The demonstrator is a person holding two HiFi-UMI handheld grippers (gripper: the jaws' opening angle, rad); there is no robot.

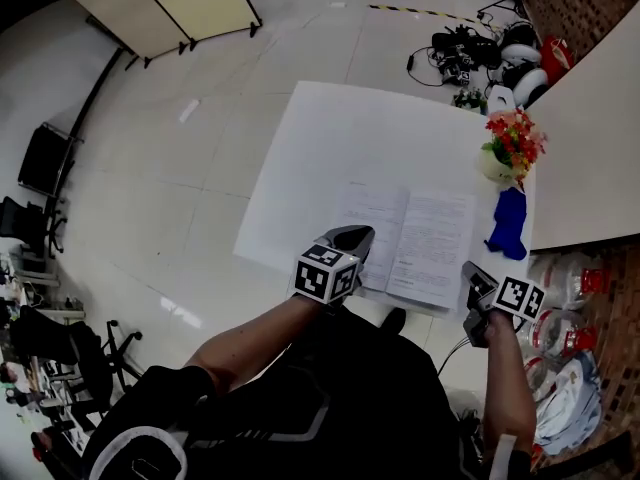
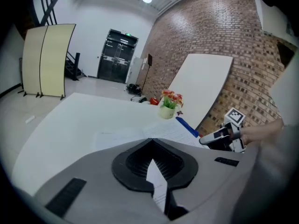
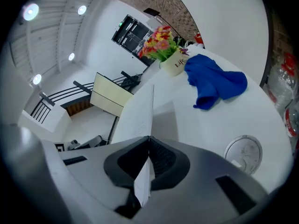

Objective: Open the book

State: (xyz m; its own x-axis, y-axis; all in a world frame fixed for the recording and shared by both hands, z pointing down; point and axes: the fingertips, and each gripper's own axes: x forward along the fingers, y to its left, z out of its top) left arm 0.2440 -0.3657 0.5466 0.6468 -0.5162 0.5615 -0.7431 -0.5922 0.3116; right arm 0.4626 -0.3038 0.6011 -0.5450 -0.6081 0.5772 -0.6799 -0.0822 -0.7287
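Note:
The book point(image 1: 410, 236) lies open on the white table point(image 1: 330, 138), printed pages up. My left gripper point(image 1: 352, 236) is at the near edge of the left page. In the left gripper view its jaws point(image 2: 153, 160) are closed on a thin printed sheet, with the open book point(image 2: 140, 135) just ahead. My right gripper point(image 1: 470, 271) sits at the near right corner of the right page. In the right gripper view it point(image 3: 148, 146) is shut on a page point(image 3: 151, 108) that stands edge-on out of the jaws.
A flower pot point(image 1: 510, 148) and a blue cloth point(image 1: 508, 223) sit right of the book; in the right gripper view a round lid point(image 3: 245, 153) lies near the cloth point(image 3: 215, 85). Plastic bottles point(image 1: 565, 308) stand beside the table's right edge. A white board point(image 1: 590, 148) leans there.

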